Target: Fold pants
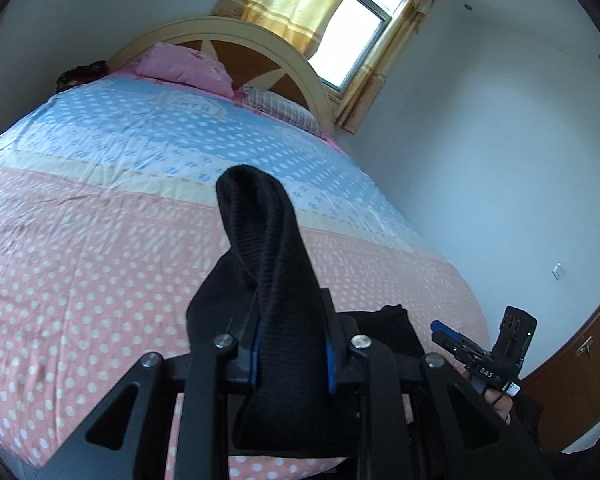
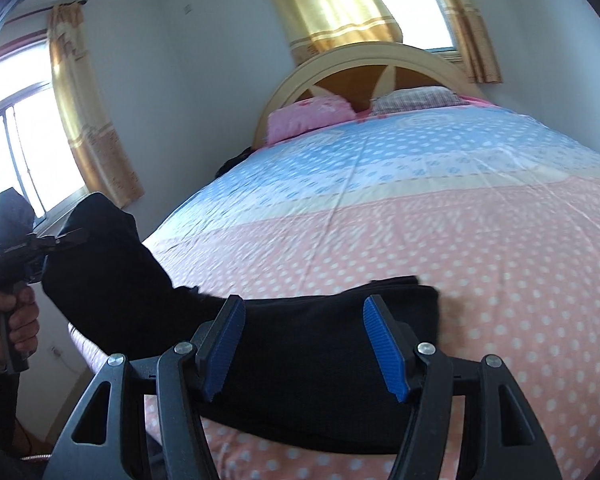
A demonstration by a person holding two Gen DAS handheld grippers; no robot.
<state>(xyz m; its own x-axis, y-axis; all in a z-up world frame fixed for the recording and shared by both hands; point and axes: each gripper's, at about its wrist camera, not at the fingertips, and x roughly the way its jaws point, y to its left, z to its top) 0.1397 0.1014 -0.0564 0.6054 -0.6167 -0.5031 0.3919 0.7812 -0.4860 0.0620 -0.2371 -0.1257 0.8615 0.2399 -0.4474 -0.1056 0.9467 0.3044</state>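
Observation:
The black pants (image 2: 320,352) lie near the bed's front edge on the pink dotted cover. My left gripper (image 1: 292,344) is shut on one end of the pants (image 1: 268,240), which stands up between its blue pads. In the right wrist view that gripper (image 2: 66,238) holds this end lifted at the left, off the bed. My right gripper (image 2: 304,344) is open, its blue pads (image 2: 384,348) spread just above the flat part of the pants. It also shows in the left wrist view (image 1: 444,330) at the lower right.
The bed (image 1: 100,220) has a blue and pink dotted cover, with a pink pillow (image 1: 184,68) and a checked pillow (image 1: 280,110) at the headboard. Walls and curtained windows surround it. A wooden door (image 1: 580,368) is at the right.

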